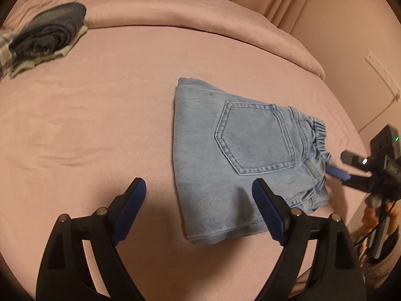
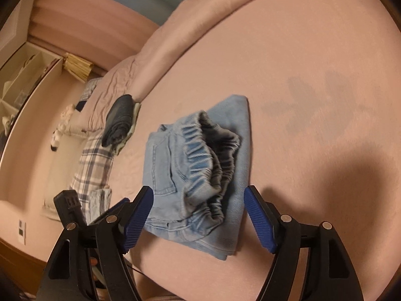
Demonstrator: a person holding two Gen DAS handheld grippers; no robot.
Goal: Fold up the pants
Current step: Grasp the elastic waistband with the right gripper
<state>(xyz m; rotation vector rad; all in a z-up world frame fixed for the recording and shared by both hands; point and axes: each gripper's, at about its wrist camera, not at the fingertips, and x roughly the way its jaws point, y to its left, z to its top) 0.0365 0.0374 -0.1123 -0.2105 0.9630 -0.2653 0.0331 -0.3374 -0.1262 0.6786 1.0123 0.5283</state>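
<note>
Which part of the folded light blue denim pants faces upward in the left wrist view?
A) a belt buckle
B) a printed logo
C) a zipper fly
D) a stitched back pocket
D: a stitched back pocket lies on top of the folded light blue denim pants.

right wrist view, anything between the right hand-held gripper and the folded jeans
Nothing visible does. The right hand-held gripper is open and right at the elastic waistband end of the folded jeans, with only pink bedsheet around them.
</note>
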